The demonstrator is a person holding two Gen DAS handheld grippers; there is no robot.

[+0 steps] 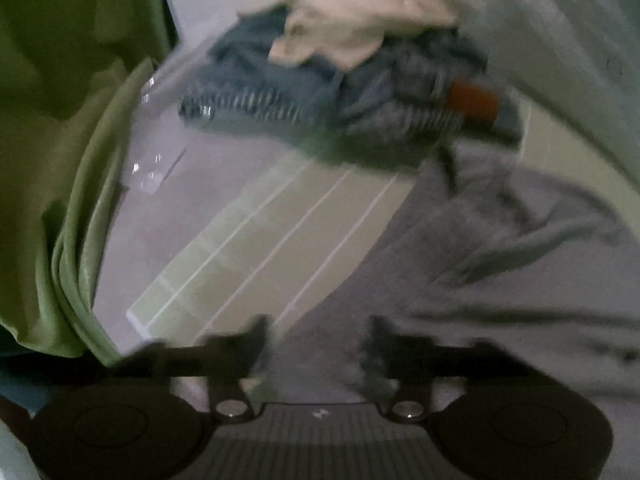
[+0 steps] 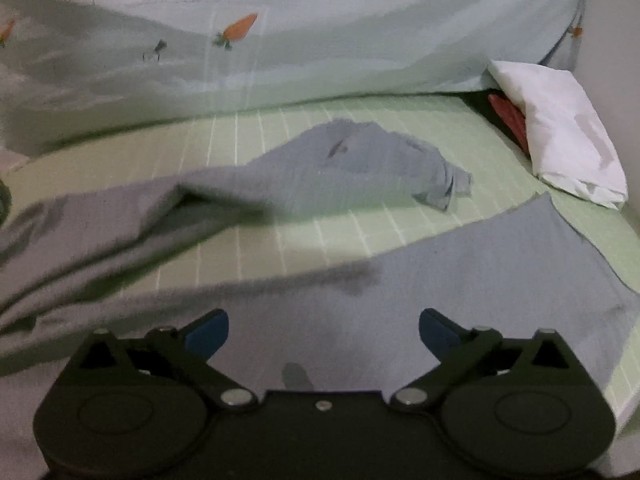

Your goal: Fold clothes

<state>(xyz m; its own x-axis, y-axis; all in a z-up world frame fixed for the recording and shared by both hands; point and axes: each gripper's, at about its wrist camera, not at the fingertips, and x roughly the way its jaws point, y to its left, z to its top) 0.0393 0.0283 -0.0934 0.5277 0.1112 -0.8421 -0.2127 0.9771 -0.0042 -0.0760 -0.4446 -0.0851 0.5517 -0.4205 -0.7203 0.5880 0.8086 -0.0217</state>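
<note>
A grey garment (image 2: 280, 208) lies spread and rumpled on the green checked bed sheet (image 2: 320, 240), with one bunched end (image 2: 400, 156) toward the quilt. My right gripper (image 2: 323, 322) hovers open just over the garment's near part, its blue pads (image 2: 208, 332) wide apart and holding nothing. In the blurred left wrist view the same grey garment (image 1: 500, 240) runs in from the right. My left gripper (image 1: 318, 332) has its jaws partly apart, with grey fabric lying between them.
A pile of blue-grey clothes (image 1: 320, 96) topped by a cream garment (image 1: 360, 28) sits beyond the left gripper. A green cloth (image 1: 60, 160) hangs on the left. A pale quilt with carrot prints (image 2: 320, 40) lies behind, and a white pillow (image 2: 560, 132) over something red (image 2: 508, 116) at right.
</note>
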